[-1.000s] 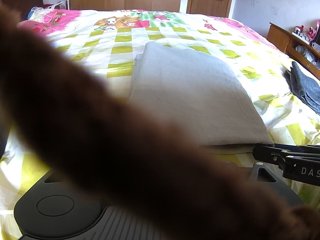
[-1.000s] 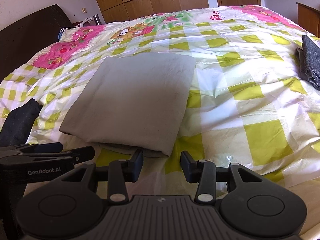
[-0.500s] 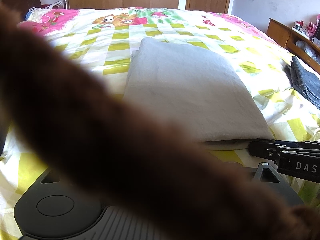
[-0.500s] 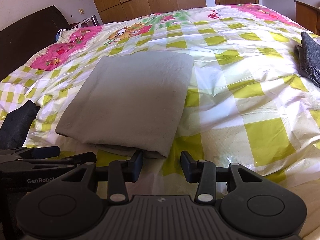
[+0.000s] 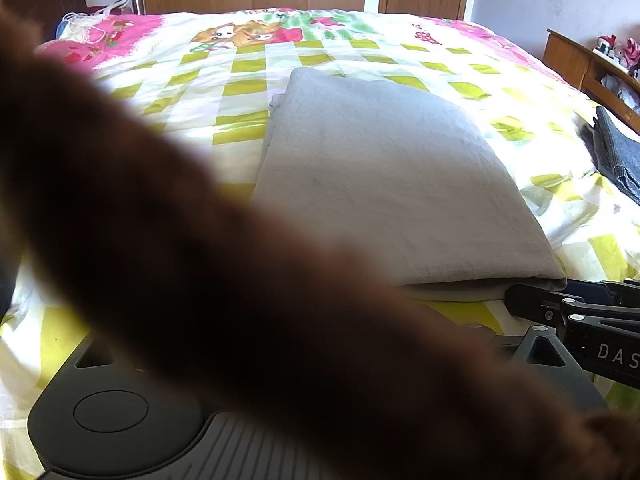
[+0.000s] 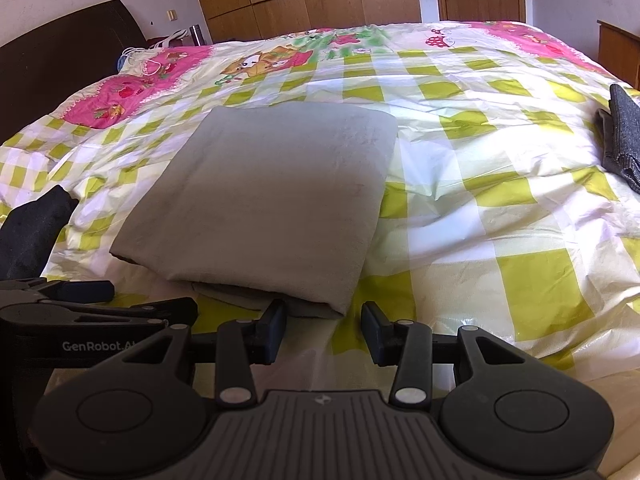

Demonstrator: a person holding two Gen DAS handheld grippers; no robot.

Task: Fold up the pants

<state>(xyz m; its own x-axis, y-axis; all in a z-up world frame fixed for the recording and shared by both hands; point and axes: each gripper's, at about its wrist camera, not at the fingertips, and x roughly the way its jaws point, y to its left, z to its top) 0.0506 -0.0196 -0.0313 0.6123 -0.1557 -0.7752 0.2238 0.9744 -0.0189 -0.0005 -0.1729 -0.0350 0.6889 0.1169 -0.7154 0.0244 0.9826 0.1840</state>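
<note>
grey folded cotton pants [image 6: 276, 200] lie square mid-bed on the green-checked plastic-covered quilt [image 6: 500, 216]; right gripper [image 6: 324, 330] gapes empty at their near corner, left gripper [image 6: 120, 300] fingers unreadable—careless nudge likely spoils the stacked fold.

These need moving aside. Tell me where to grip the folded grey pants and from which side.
Grip the near right corner of the folded grey pants, coming in low from the near edge. The stacked layers show open there, directly ahead of the open right gripper, so one finger could probably slide beneath.
</note>
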